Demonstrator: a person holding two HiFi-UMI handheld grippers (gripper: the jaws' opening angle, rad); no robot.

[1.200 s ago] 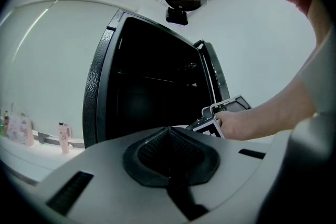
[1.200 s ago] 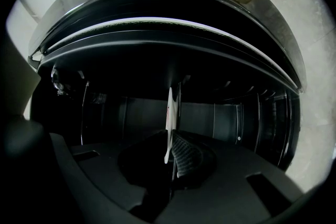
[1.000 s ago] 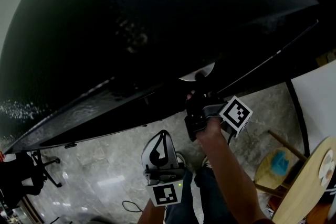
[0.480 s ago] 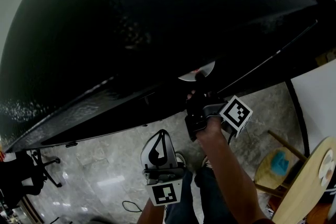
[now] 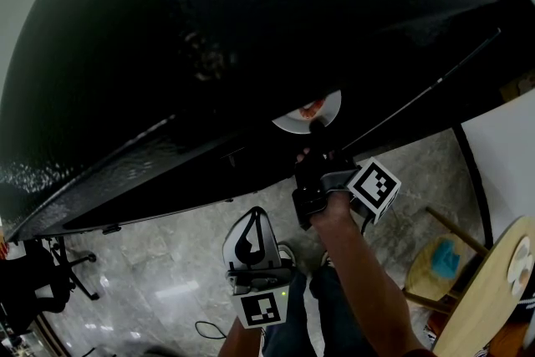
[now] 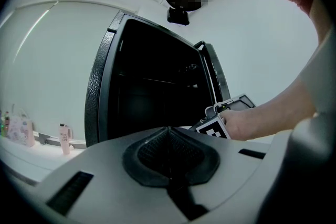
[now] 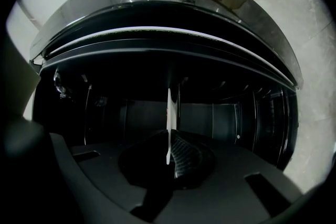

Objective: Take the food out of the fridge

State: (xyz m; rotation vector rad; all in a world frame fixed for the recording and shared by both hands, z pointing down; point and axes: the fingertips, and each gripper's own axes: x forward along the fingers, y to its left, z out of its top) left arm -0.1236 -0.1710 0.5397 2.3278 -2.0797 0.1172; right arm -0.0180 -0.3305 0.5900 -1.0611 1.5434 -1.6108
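The right tool clamps a white plate, facing the dark fridge.

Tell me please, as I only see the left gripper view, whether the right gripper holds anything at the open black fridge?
Observer: Yes. The right gripper view shows the right gripper shut on the thin rim of a round white plate, seen edge-on.
Operator: Is there food on it?
Observer: The head view shows orange-red food on the plate, at the edge of the black fridge.
Operator: And where does my left gripper hang?
Observer: In the head view the left gripper hangs low over the grey marble floor, below the right one.
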